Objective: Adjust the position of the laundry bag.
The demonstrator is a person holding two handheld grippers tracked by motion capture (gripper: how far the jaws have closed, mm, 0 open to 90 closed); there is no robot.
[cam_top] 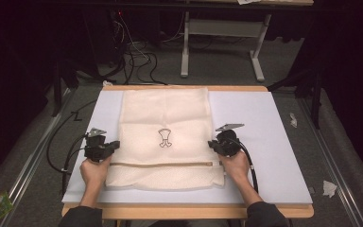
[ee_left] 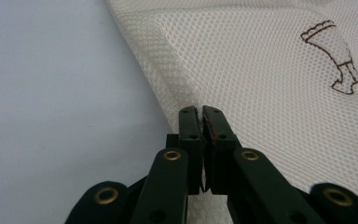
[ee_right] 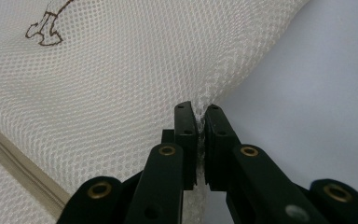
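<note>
A cream mesh bag (cam_top: 165, 118) lies flat on the pale mat (cam_top: 264, 123), a small brown drawing (cam_top: 164, 138) at its middle and a zip (cam_top: 160, 164) running across near the front. My left gripper (cam_top: 117, 143) pinches the bag's left edge; in the left gripper view the black jaws stand together with mesh (ee_left: 242, 70) squeezed between them at the left gripper (ee_left: 200, 110). My right gripper (cam_top: 211, 144) pinches the right edge; in the right gripper view mesh (ee_right: 121, 84) bunches between the pressed jaws of the right gripper (ee_right: 200, 108). The zip (ee_right: 14, 154) crosses the lower left there.
The mat rests on a wooden tabletop (cam_top: 184, 211). Cables (cam_top: 137, 61) and a white table frame (cam_top: 222, 28) stand on the grey floor beyond. Paper scraps (cam_top: 329, 187) lie on the floor at right. Bare mat lies on both sides of the bag.
</note>
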